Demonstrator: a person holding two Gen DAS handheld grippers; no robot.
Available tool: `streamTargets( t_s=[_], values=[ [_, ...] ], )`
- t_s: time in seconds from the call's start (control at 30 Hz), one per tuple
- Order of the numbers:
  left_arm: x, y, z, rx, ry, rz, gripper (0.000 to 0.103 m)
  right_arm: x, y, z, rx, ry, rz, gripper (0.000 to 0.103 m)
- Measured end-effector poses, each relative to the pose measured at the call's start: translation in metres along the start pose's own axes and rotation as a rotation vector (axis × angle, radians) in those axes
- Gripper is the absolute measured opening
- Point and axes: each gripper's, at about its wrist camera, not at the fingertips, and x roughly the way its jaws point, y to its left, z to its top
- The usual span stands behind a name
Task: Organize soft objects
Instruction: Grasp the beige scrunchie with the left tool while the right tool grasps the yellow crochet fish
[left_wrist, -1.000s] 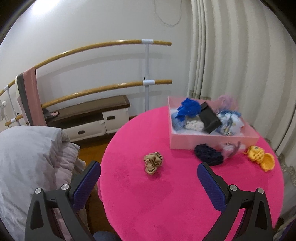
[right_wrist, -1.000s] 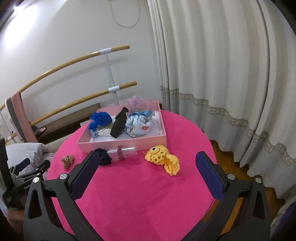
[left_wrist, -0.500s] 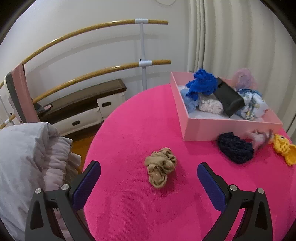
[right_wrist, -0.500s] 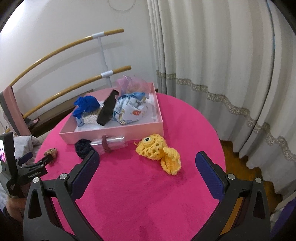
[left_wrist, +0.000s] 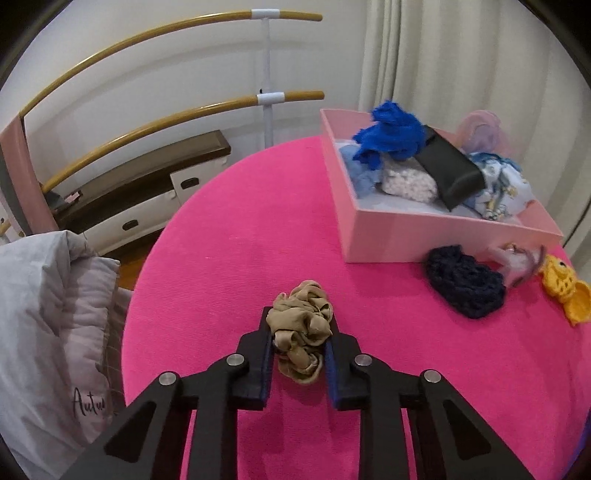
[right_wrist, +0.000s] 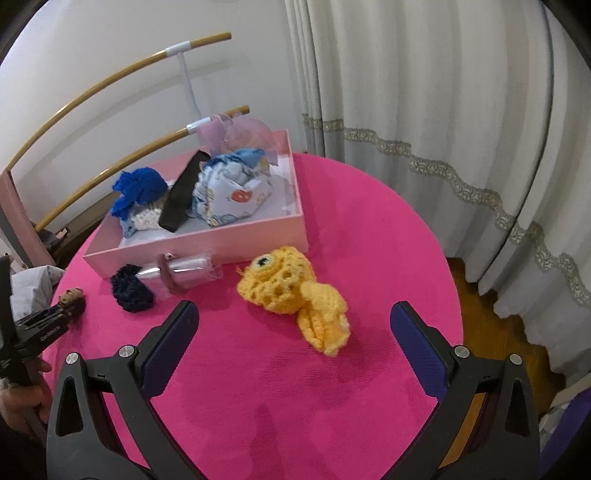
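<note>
- Clamping the tan scrunchie (left_wrist: 301, 338), left gripper (left_wrist: 298, 354) jaws have just closed onto it; crumpled satin, lying on the round pink bench (left_wrist: 229, 236), left wrist view.
- Pink box (left_wrist: 436, 236) of soft items further back; navy knit piece (left_wrist: 463, 284) just before it.
- Bedding (left_wrist: 48, 325), wooden rails (left_wrist: 122, 129), curtain behind.
- Right wrist view: right gripper (right_wrist: 293, 323) jaws wide apart, nothing held, above bench; yellow crochet fish (right_wrist: 291, 291) between and beyond them.
- Box touches a clear tube (right_wrist: 181, 271).
</note>
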Motion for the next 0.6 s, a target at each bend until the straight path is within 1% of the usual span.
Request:
streamTargets(
  t_s=[0.2,0.4,0.47,0.5,0.53,0.57,0.6],
  values=[
    [-0.025,-0.029,-0.015,0.026,-0.031,-0.036,0.019,0.025,-0.011,0.003,-0.008,0.057,0.001,0.103],
    [-0.029,-0.046,-0.021,0.048,-0.031,-0.054,0.020,0.053,-0.003,0.009,-0.054,0.105,0.005,0.103],
    [-0.026,-0.047,-0.024,0.045,-0.024,-0.052,0.020,0.062,0.000,0.008,-0.063,0.125,0.018,0.090],
    [-0.026,-0.046,-0.025,0.044,-0.020,-0.050,0.020,0.062,0.002,0.008,-0.073,0.119,0.010,0.086],
    [-0.021,-0.046,-0.026,0.043,-0.013,-0.047,0.020,0.062,0.004,0.008,-0.083,0.116,0.008,0.075],
    [-0.018,-0.045,-0.028,0.041,-0.003,-0.046,0.020,0.061,0.006,0.009,-0.088,0.113,0.011,0.068],
    [-0.019,-0.045,-0.028,0.038,-0.013,-0.046,0.020,0.060,0.007,0.009,-0.092,0.111,0.014,0.051]
  ],
)
